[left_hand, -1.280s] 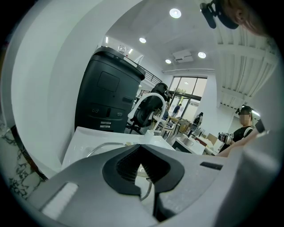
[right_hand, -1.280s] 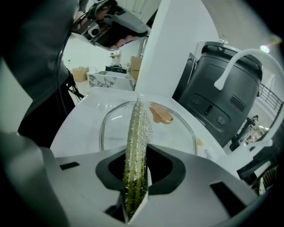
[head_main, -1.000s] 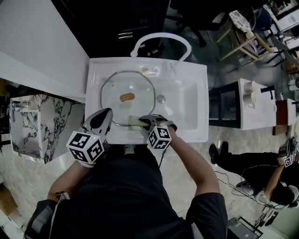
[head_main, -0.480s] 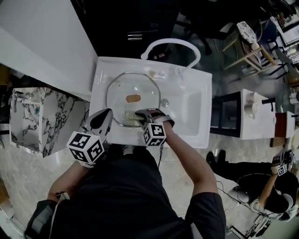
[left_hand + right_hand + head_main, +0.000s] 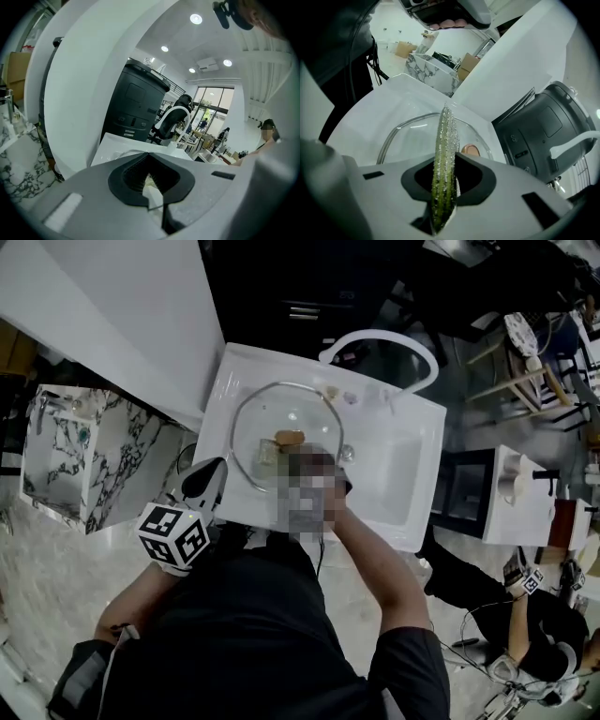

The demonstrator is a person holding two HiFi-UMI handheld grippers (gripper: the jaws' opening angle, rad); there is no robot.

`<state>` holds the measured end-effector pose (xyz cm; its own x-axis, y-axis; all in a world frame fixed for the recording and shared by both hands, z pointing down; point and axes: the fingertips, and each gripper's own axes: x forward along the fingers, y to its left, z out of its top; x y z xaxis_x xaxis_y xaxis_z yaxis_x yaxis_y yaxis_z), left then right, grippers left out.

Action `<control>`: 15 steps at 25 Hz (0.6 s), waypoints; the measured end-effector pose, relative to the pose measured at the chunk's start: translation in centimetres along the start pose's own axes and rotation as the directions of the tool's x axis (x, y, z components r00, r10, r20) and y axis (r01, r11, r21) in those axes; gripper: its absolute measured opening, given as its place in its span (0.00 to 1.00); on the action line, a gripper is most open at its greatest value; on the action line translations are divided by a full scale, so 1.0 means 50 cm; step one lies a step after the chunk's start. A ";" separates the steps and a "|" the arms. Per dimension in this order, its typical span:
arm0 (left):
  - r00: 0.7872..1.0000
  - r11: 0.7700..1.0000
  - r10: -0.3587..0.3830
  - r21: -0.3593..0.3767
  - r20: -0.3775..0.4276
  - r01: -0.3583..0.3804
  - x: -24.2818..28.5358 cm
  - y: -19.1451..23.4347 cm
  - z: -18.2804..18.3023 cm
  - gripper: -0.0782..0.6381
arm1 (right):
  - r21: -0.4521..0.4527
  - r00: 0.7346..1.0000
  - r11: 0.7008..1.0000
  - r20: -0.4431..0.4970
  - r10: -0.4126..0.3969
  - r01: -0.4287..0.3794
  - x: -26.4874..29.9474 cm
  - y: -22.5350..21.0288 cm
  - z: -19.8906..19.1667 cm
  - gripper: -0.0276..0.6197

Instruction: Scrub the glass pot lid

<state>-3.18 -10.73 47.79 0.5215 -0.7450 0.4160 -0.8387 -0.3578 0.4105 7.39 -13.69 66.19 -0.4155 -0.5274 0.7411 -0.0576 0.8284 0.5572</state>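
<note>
The glass pot lid (image 5: 272,423) lies flat in the white sink (image 5: 403,512), its brown knob (image 5: 288,438) facing up. My right gripper (image 5: 445,187) is shut on a wet green scouring sponge (image 5: 443,154), which stands edge-on between the jaws and reaches out over the lid (image 5: 408,136) toward the knob (image 5: 470,150). In the head view a mosaic patch covers that gripper; only the sponge's tip (image 5: 269,452) shows on the glass. My left gripper (image 5: 204,479) rests at the sink's near-left rim, off the lid, with its jaws shut (image 5: 154,187) and nothing between them.
A white arched faucet (image 5: 384,343) curves over the sink's far side and the drain (image 5: 347,454) sits right of the lid. A white counter (image 5: 122,324) and a marble-faced cabinet (image 5: 66,456) are on the left. A dark appliance (image 5: 539,126) stands behind the sink.
My right gripper has pushed the sponge from the lid's near rim farther in, up to the knob. The left gripper has stayed at the sink's rim. The head camera has shifted.
</note>
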 end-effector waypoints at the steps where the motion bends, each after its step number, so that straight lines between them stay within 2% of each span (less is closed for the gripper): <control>1: 1.000 1.000 0.001 -0.004 -0.002 -0.001 0.000 0.003 -0.002 0.11 | 0.006 1.000 1.000 0.000 0.004 -0.004 0.001 0.004 0.000 0.14; 15: 0.993 0.994 -0.103 0.043 -0.050 0.105 0.046 -0.062 -0.006 0.11 | 0.030 0.999 0.998 0.006 0.049 -0.049 -0.033 0.085 0.016 0.14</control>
<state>0.64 -11.16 47.72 0.6123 -0.6750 0.4117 -0.7852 -0.4578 0.4170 7.10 -9.14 67.01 -0.4233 -0.4850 0.7652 -0.0639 0.8585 0.5088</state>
